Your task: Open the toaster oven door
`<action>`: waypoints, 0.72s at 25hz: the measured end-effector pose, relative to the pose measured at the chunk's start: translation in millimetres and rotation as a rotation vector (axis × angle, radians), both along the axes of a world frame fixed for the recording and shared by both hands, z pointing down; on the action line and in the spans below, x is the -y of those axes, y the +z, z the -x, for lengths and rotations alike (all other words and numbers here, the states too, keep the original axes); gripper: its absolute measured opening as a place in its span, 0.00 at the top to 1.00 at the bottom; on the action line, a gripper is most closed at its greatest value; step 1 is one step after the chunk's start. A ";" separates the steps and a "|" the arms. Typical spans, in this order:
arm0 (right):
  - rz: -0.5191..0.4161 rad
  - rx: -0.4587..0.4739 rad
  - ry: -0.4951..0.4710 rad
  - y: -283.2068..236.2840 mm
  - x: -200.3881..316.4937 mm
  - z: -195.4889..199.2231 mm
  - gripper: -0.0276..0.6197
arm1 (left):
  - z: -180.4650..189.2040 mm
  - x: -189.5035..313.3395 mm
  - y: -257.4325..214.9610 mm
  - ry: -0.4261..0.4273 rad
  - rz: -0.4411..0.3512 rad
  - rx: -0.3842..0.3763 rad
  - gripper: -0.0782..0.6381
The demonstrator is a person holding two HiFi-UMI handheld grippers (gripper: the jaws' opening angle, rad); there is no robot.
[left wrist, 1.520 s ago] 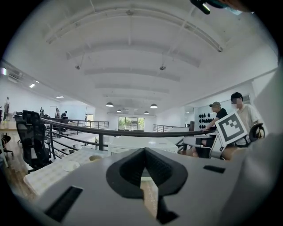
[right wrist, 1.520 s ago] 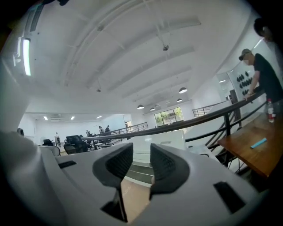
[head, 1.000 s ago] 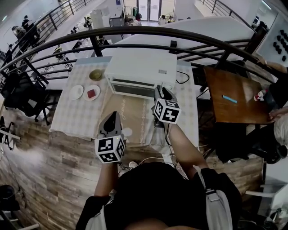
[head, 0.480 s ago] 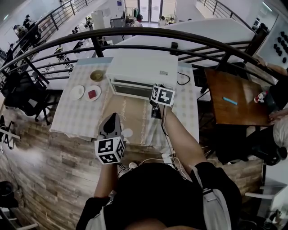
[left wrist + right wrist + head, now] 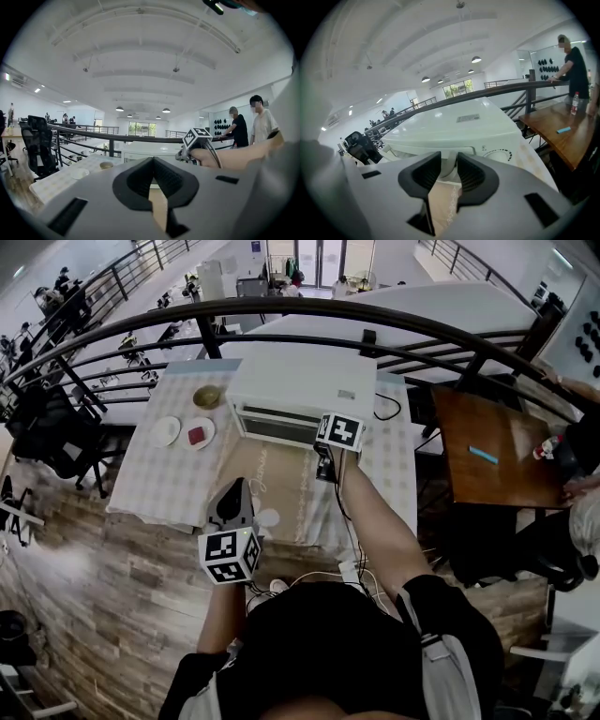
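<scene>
A white toaster oven (image 5: pixel 300 381) stands at the back of the checked-cloth table (image 5: pixel 178 484), its door closed. My right gripper (image 5: pixel 325 437) is at the right end of the oven's front. In the right gripper view its jaws (image 5: pixel 448 161) are closing, with the door's white handle (image 5: pixel 449 171) between them and a gap still on each side. The control dial (image 5: pixel 502 153) sits just to the right. My left gripper (image 5: pixel 232 495) hangs over the table's near edge, well back from the oven, shut (image 5: pixel 152 161) on nothing.
Left of the oven sit two small plates (image 5: pixel 165 431) (image 5: pixel 197 434) and a bowl (image 5: pixel 207 397). A black railing (image 5: pixel 281 310) curves behind the table. A brown wooden table (image 5: pixel 492 451) stands to the right, with people near it. A black cable (image 5: pixel 386 409) trails beside the oven.
My right gripper has moved forward from above the cloth up to the oven's front. The left gripper has stayed where it was.
</scene>
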State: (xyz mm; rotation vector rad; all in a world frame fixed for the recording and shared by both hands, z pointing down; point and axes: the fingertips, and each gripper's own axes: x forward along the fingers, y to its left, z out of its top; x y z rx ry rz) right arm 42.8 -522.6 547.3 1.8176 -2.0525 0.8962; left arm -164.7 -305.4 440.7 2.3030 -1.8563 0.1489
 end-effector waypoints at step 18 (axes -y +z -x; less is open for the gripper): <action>-0.021 -0.088 -0.081 0.2 -18.0 6.1 0.79 | -11.2 0.7 8.5 0.012 0.028 0.000 0.87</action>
